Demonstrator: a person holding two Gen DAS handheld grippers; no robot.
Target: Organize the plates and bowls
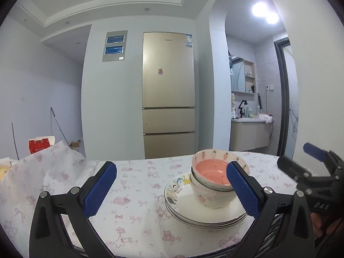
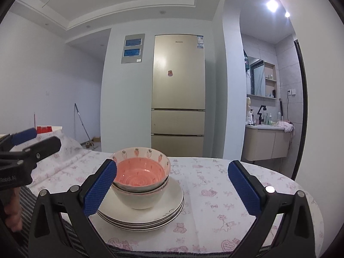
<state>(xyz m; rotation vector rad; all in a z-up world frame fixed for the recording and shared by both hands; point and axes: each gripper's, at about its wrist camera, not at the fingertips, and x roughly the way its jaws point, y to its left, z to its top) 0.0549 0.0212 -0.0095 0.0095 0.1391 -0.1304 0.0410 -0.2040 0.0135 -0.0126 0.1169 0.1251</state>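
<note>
Between both tools sits the stack: 2 nested bowls on plates, seemingly equally near the left gripper and right gripper, both spread wide, empty.

Both wrist views face the fridge (low, near), sharing stacked bowls.

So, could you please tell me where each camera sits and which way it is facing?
Left wrist: rides the left hand-held gripper, facing the fridge; stacked bowls on plates lie right of centre; the right hand-held gripper shows at right.
Right wrist: rides the right hand-held gripper, facing likewise; the stack sits left of centre; the left hand-held gripper and fingers show at left.
Shared: the stack, tablecloth, fridge, bathroom sink.
</note>
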